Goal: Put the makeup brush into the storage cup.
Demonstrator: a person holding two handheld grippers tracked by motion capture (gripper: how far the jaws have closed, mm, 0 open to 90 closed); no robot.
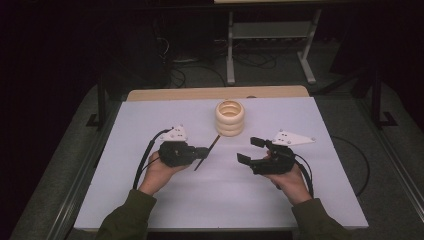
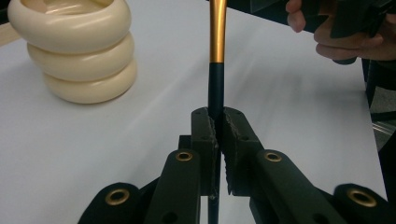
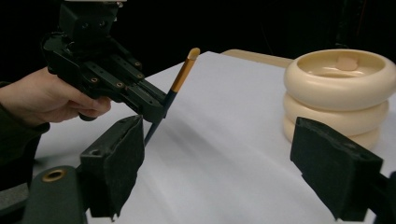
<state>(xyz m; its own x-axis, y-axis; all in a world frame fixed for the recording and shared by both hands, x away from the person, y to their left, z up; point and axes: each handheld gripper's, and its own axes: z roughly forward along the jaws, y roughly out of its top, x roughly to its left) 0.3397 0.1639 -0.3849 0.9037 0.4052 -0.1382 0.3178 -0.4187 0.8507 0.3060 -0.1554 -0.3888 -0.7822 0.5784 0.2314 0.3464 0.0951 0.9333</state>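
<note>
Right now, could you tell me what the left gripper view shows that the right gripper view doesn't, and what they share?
Left gripper view alone: the left claw seen from behind, shut on the brush, and part of the other hand at top right.

Right gripper view alone: the right claw open with nothing between its jaws, the brush's tip, and the left hand.

Both: the cream ringed holder, the brush, the white table.

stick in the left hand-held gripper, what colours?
The stick is dark navy or black at the gripped end and gold above it; clearest in the left gripper view.
</note>
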